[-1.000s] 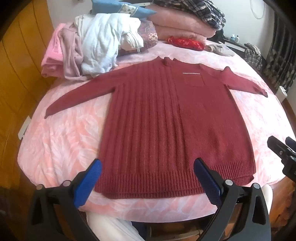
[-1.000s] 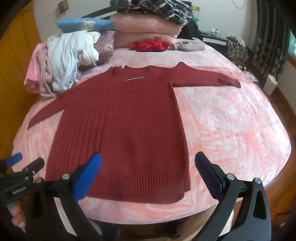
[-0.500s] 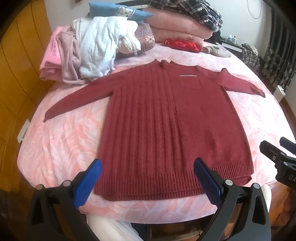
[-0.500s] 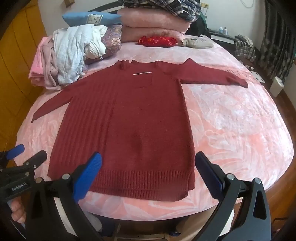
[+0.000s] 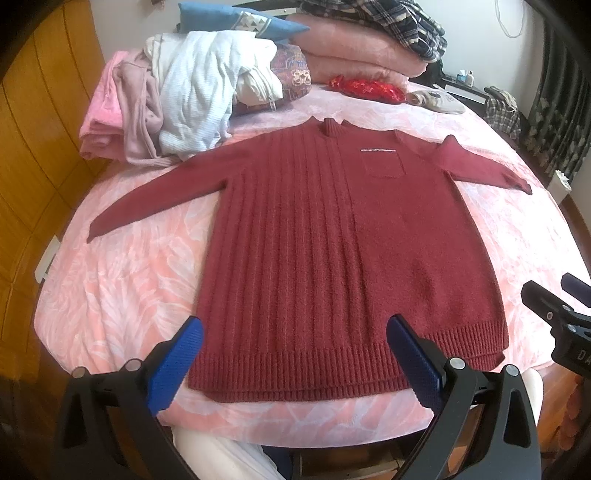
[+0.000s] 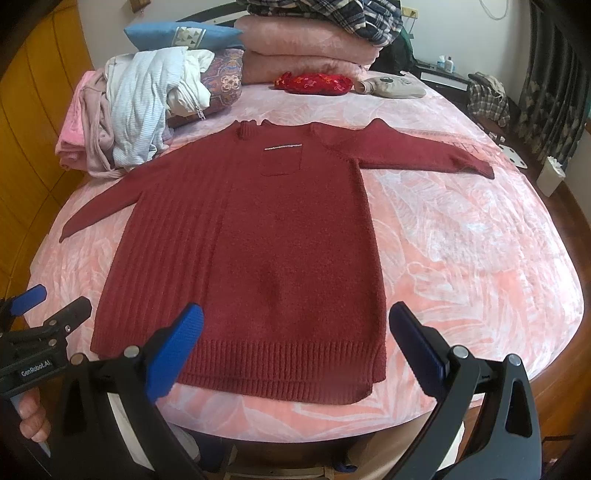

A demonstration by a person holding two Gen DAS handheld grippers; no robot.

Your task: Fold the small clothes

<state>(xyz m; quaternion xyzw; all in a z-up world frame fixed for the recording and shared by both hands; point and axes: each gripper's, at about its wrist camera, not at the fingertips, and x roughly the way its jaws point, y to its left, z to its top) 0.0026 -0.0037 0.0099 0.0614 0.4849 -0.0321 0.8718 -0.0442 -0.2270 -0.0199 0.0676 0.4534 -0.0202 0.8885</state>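
A dark red knitted sweater (image 5: 332,254) (image 6: 251,251) lies flat and face up on the pink bedspread, both sleeves spread out, hem toward me. My left gripper (image 5: 295,354) hovers open just above the hem, nothing between its blue pads. My right gripper (image 6: 295,347) is also open and empty, over the hem's right half. In the right wrist view the left gripper (image 6: 40,310) shows at the left edge, held by a hand (image 6: 33,417). The right gripper (image 5: 557,299) shows at the right edge of the left wrist view.
A heap of white and pink clothes (image 5: 177,99) lies at the back left by a blue pillow (image 5: 240,22). Folded pink blankets (image 6: 306,48) with plaid cloth on top sit at the back, a red pouch (image 6: 314,83) before them. Wooden panelling (image 5: 33,155) runs along the left.
Both grippers have drawn back and risen slightly, so the sweater sits a little lower and more fully in view. The sweater itself has not moved. Both grippers stay open.
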